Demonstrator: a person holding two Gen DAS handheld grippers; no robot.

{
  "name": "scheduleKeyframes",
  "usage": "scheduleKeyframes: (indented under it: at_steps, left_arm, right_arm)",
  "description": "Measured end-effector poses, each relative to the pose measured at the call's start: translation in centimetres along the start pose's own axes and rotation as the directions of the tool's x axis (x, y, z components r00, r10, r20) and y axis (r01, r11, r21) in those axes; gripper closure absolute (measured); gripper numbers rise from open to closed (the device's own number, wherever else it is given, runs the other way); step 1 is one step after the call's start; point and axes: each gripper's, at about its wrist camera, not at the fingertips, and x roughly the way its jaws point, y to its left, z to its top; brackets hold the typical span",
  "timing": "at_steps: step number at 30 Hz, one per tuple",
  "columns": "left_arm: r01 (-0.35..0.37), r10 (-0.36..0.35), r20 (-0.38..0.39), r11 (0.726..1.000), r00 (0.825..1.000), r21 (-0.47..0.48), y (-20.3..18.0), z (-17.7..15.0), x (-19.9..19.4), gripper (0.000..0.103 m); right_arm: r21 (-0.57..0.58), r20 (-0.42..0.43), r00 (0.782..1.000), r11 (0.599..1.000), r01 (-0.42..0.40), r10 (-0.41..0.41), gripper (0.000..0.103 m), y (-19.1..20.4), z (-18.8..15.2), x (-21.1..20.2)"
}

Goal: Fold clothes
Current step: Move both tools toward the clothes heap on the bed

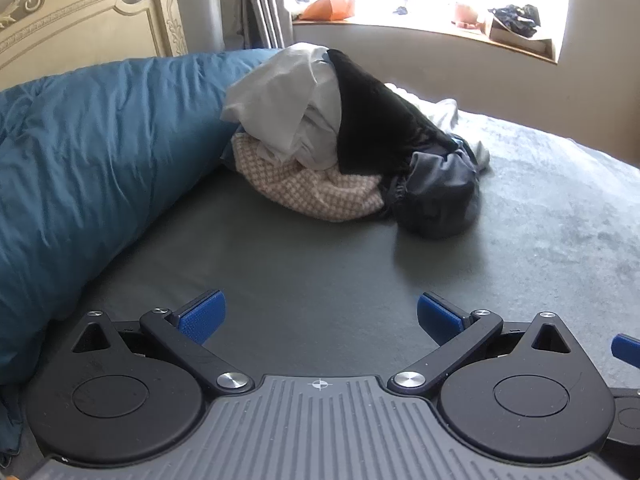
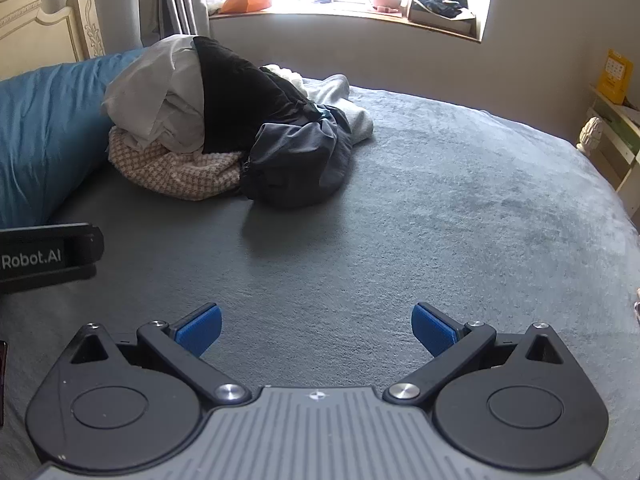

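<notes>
A pile of unfolded clothes (image 1: 344, 136) lies on the grey bed (image 1: 320, 264): a white garment (image 1: 288, 100) and a black one (image 1: 380, 116) on top, a beige checked piece (image 1: 312, 188) below, a dark grey-blue one (image 1: 440, 196) at the right. The pile also shows in the right wrist view (image 2: 224, 128). My left gripper (image 1: 320, 316) is open and empty, well short of the pile. My right gripper (image 2: 316, 328) is open and empty over bare bed (image 2: 440, 220). The left gripper's body (image 2: 44, 256) shows at the left edge of the right wrist view.
A blue duvet (image 1: 88, 160) is bunched along the left, against a cream headboard (image 1: 72, 12). A windowsill (image 1: 420, 28) with clutter runs behind the bed. A cream shelf (image 2: 612, 136) stands at the bed's right side.
</notes>
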Motion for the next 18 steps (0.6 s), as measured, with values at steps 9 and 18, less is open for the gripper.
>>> scheduleKeyframes:
  at_steps: [9, 18]
  left_arm:
    - [0.003, -0.003, -0.011, 1.000, 1.000, 0.006, -0.1, -0.2, 0.5, 0.000]
    - [-0.002, 0.002, -0.024, 1.000, 1.000, 0.004, -0.1, -0.2, 1.3, 0.000]
  right_arm:
    - [0.002, -0.001, 1.000, 1.000, 0.004, -0.004, 0.000, -0.1, 0.2, 0.2]
    - [0.004, -0.008, 1.000, 1.000, 0.005, -0.005, 0.000, -0.2, 0.1, 0.8]
